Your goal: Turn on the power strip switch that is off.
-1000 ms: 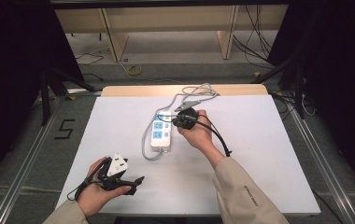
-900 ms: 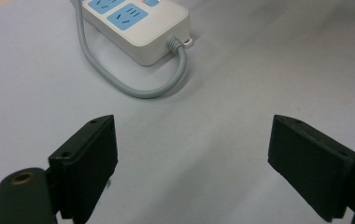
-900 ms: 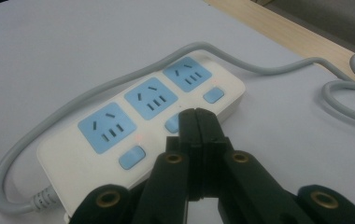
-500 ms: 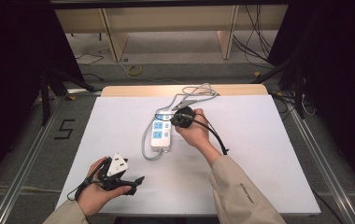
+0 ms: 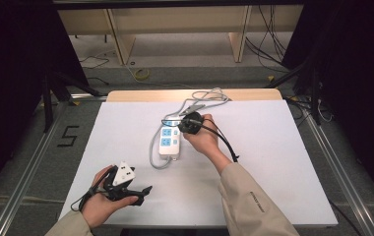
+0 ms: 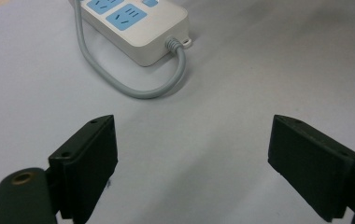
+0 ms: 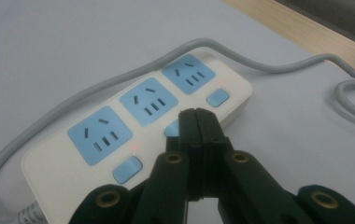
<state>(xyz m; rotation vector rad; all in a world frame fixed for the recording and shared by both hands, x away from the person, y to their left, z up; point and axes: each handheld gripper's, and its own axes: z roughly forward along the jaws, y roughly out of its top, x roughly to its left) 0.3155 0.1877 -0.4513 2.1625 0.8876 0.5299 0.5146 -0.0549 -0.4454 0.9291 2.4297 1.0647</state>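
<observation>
While the white three-socket power strip with blue outlets and blue switch buttons lies mid-table on the white tabletop, the right gripper, jaws pressed together, sits at the middle switch button. A skewed push could slide the strip or hit a neighbouring switch. The left gripper rests near the table's front edge, spread wide, empty.

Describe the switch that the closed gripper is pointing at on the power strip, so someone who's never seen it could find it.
On the white table lies a white three-socket power strip with a grey cord. Each blue socket has a small blue rounded-square button beside it. The middle button is the one meant: unlike its two neighbours, it sits partly hidden behind the closed black tips of the right hand-held gripper.
</observation>
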